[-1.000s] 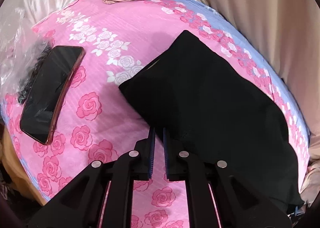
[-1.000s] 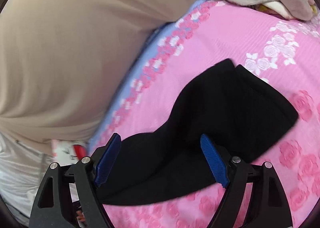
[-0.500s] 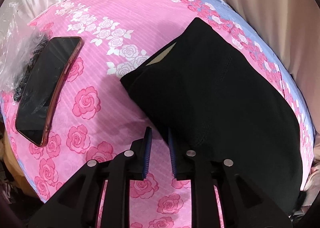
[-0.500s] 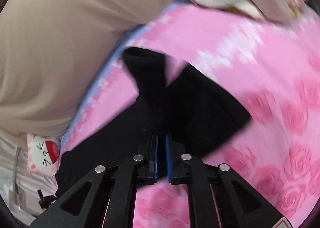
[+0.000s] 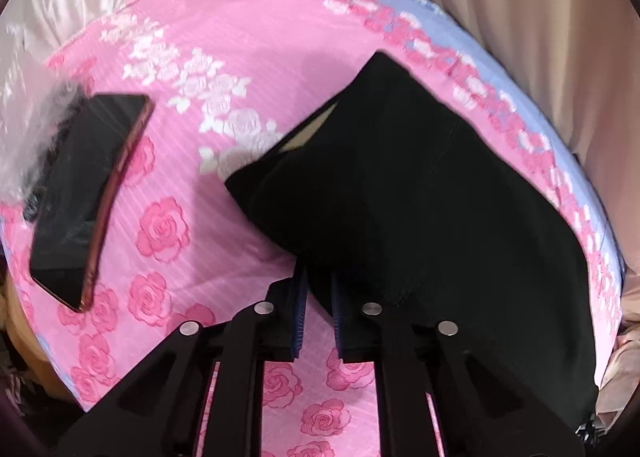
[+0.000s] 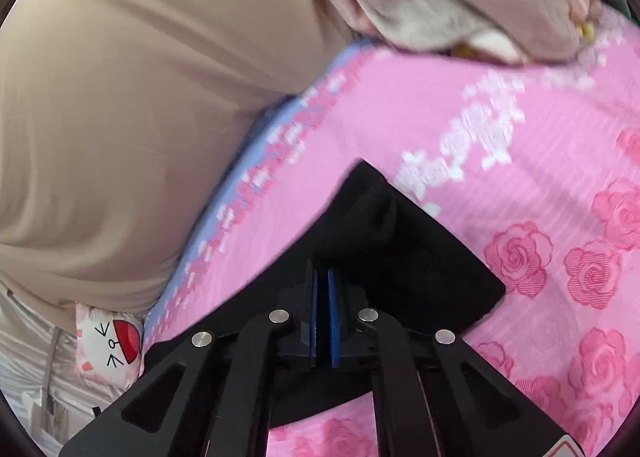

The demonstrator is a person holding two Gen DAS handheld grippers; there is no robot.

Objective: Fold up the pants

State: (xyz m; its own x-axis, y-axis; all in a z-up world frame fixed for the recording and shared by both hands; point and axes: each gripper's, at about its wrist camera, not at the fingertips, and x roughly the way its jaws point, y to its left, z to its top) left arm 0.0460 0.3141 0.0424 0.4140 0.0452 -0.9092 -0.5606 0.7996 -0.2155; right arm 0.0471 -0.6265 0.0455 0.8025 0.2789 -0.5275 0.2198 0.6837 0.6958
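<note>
Pants (image 5: 420, 217), black and already folded into a thick pad, lie on the right half of the pink rose bedsheet (image 5: 248, 57), with a phone (image 5: 84, 193) well apart at the left. My left tongs (image 5: 318, 289) opened slightly and closed again, and now pinch the pad's near edge. My right tongs (image 6: 322, 289) were wide a second ago; they have just closed, clamped on a raised ridge of cloth. With both ends held, I judge the next fold can start.

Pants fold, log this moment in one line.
left gripper: shut on pants edge | right gripper: shut on pants | phone: beside, apart
</note>
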